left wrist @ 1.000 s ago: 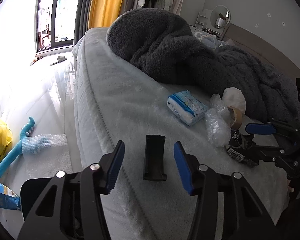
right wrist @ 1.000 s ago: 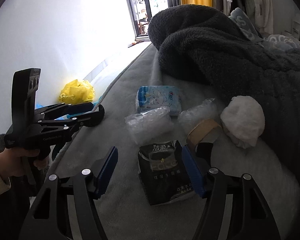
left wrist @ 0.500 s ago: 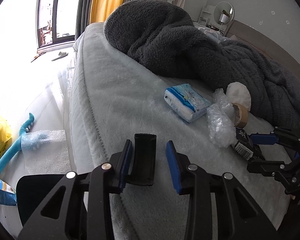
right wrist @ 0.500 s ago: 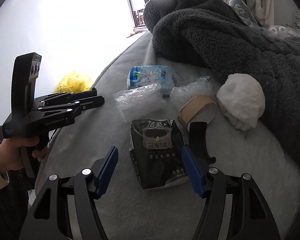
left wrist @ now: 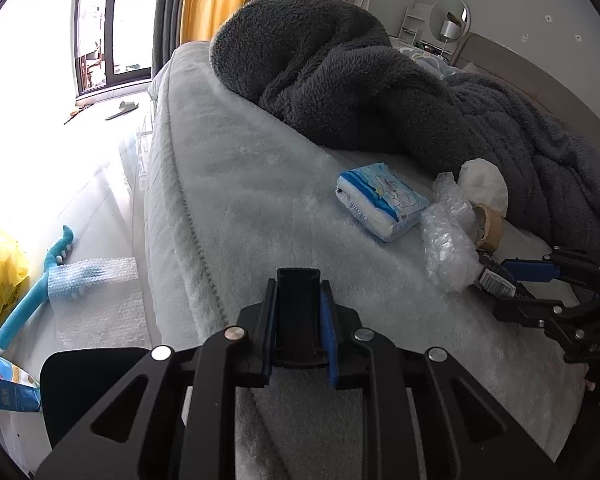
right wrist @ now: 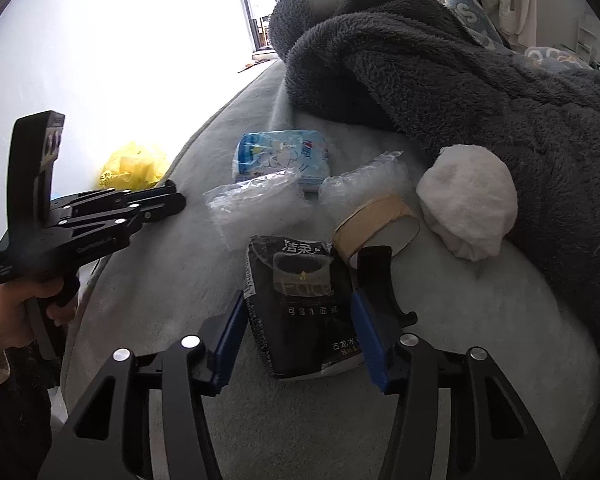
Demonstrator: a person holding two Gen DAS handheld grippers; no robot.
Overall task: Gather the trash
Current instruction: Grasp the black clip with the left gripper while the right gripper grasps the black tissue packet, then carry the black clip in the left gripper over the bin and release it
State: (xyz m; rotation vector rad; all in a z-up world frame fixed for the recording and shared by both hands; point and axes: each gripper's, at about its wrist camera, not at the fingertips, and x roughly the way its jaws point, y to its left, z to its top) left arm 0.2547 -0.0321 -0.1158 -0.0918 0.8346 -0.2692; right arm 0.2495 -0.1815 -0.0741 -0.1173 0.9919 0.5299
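My left gripper (left wrist: pixel 298 322) is clamped on one black clip (left wrist: pixel 299 292). My right gripper (right wrist: pixel 296 330) is closing around one black tissue pack (right wrist: pixel 304 312), pads not yet touching. Beside it on the bed (right wrist: pixel 460 320) lie two plastic wraps (right wrist: pixel 256 204), one tape roll (right wrist: pixel 376 222).

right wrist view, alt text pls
The right claw is closing around a black tissue pack on a grey bed. Behind it lie a tape roll, clear plastic wrap and a white wad.
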